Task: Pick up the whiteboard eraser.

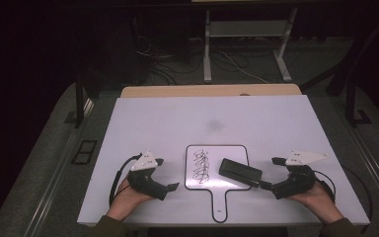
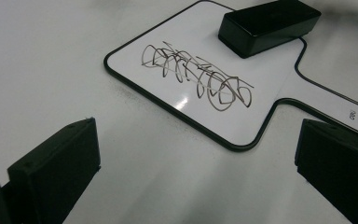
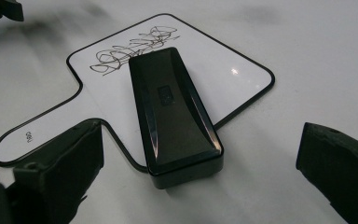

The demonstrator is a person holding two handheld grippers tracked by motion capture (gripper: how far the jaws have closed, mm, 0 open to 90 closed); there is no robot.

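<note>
A small paddle-shaped whiteboard with a black rim lies flat near the table's front edge, a black scribble drawn on its left half. A black eraser rests on the board's right side, overhanging the rim. My left gripper sits to the left of the board, jaws wide apart and empty; the scribble and eraser lie ahead of it. My right gripper sits just right of the eraser, jaws wide apart with nothing between them.
The white tabletop stretches far beyond the board. A wooden strip runs along its far edge. Past it, a desk frame and cables lie on the dark floor.
</note>
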